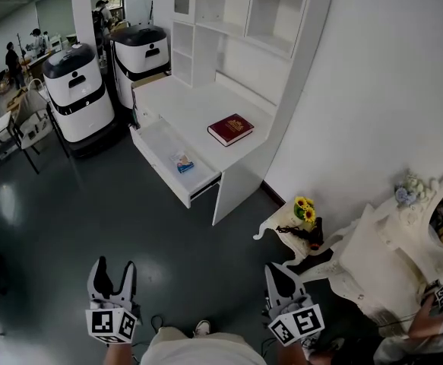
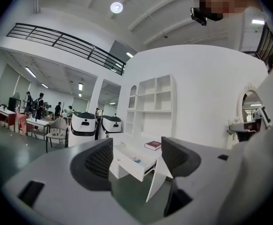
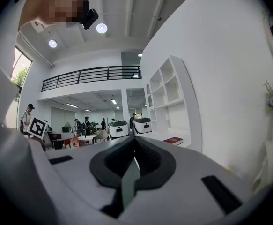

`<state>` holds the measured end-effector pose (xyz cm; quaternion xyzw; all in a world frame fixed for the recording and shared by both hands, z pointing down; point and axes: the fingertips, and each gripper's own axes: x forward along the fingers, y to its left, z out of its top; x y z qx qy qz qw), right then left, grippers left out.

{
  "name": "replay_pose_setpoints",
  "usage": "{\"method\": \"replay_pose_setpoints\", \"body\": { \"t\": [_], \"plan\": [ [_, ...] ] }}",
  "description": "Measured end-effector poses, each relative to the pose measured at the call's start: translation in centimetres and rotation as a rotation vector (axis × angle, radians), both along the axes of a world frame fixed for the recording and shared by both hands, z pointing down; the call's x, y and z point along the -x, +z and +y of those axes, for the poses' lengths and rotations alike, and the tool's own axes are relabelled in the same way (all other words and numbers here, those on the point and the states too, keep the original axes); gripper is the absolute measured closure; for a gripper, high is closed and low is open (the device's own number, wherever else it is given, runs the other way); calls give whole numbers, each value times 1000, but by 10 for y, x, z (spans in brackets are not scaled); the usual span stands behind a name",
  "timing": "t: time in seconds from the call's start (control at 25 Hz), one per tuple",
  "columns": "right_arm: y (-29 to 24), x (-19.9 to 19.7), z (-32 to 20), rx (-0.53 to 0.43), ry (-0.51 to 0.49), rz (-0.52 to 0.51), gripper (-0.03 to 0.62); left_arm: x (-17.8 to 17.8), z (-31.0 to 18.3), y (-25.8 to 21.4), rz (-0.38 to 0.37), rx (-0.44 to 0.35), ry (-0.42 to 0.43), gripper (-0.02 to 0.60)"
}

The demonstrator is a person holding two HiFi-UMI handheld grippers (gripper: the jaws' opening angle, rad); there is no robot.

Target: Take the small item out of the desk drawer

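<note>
A: What is the desk point(image 1: 198, 105) made of, as far as one can see?

B: Smooth white panels with straight edges. Its drawer point(image 1: 151, 160) is pulled out: a shallow, long white box. On the desk top lies a dark red book point(image 1: 230, 129), rectangular, with a hard-looking cover.

A: And the small item point(image 1: 185, 163)?

B: It lies on the bottom of the open drawer, in the half nearer the person. It looks like a small flat packet, blue and white. Its print is too small to read, and so is the book's cover.

A: How are the grippers?

B: Both are far from the desk. The left gripper point(image 1: 115, 268) has its dark ribbed pads point(image 2: 99, 159) clearly apart with nothing in between. The right gripper point(image 1: 280, 272) has its jaws pressed together, empty. Each one has a marker cube point(image 1: 113, 325) with black-and-white squares, no letters.
</note>
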<state>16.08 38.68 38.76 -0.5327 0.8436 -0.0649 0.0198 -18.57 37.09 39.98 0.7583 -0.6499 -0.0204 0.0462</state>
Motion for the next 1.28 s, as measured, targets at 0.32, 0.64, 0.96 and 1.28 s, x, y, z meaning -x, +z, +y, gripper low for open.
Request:
{"method": "replay_pose_setpoints", "body": {
  "t": [0.32, 0.64, 0.96, 1.28],
  "plan": [
    [14, -28, -8, 21, 22, -29, 585, -23, -25, 23, 44, 62, 12, 121],
    [19, -40, -55, 27, 31, -14, 585, -52, -89, 36, 34, 75, 67, 118],
    [20, -29, -175, 54, 20, 18, 585, -63, -222, 62, 70, 127, 101, 118],
    [12, 1, -318, 64, -18, 62, 585, -64, -357, 70, 97, 150, 135, 118]
  ]
}}
